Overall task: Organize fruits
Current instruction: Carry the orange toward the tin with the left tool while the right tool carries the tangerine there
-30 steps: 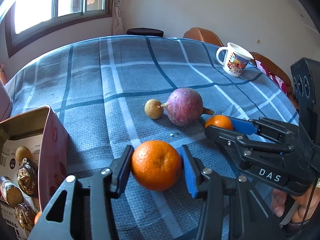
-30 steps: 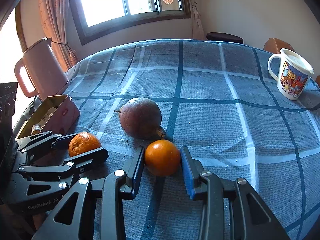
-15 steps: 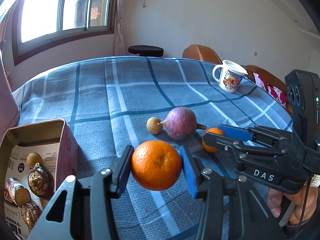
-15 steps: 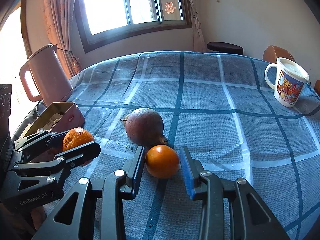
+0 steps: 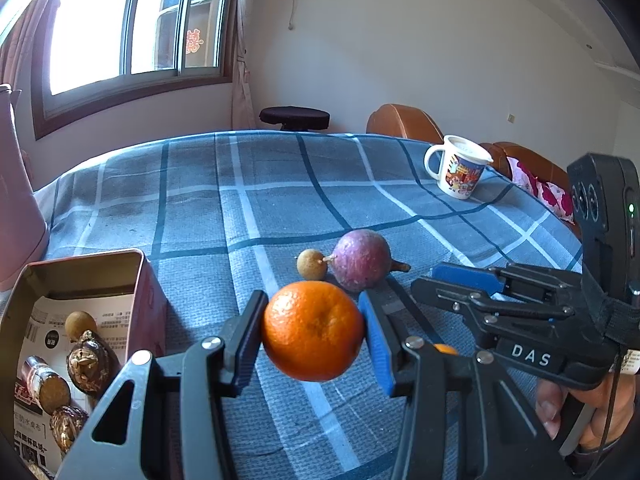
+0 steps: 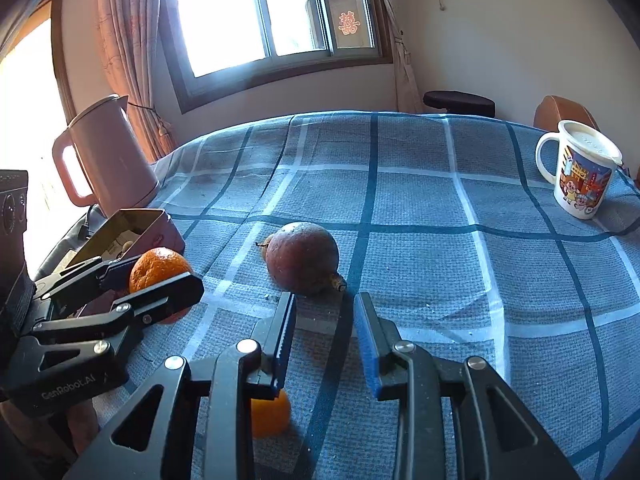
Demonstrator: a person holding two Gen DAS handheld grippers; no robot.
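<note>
Left tool (image 5: 312, 336) clamped on large orange (image 5: 313, 331), held clear of the surface (image 5: 200, 208). Open tin (image 5: 86, 264) down and left of it, nearer this tool. Right tool (image 6: 325, 336) parted, nothing gripped; small orange (image 6: 270, 412) on the cloth beneath its left finger. Legible: "DAS", "GenRobot.AI".

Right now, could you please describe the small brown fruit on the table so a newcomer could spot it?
On the blue plaid tablecloth, find the big purple fruit near the middle. The small tan-brown round fruit sits just to its left in the left wrist view, far smaller than the purple fruit and the orange.
</note>
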